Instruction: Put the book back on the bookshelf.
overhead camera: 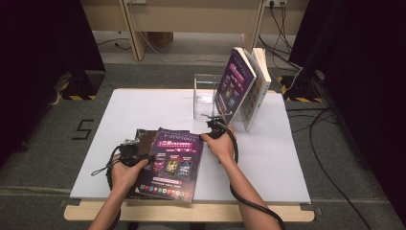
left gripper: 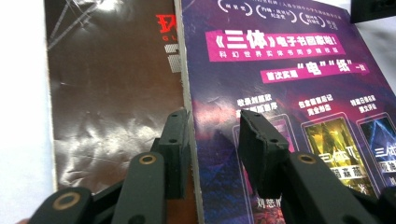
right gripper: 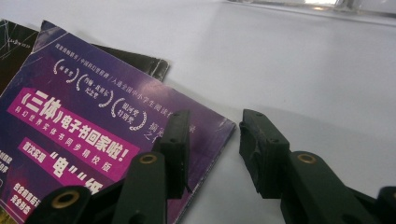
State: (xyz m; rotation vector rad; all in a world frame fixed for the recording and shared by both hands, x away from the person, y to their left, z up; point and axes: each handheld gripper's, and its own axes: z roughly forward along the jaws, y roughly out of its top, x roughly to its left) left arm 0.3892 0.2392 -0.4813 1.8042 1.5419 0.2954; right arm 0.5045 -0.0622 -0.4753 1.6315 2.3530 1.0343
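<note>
A purple book lies flat at the table's front, on top of a dark brown book that sticks out to its left and rear. My left gripper sits at the purple book's left edge. In the left gripper view its jaws stand open astride that edge, with the purple cover on one side and the brown cover on the other. My right gripper is at the book's far right corner. There its jaws are open over the corner, pressing nothing.
A clear plastic box stands at the back of the white table. Two upright books lean against its right side. Bare tabletop lies to the right of the purple book. Cables trail on the floor at the right.
</note>
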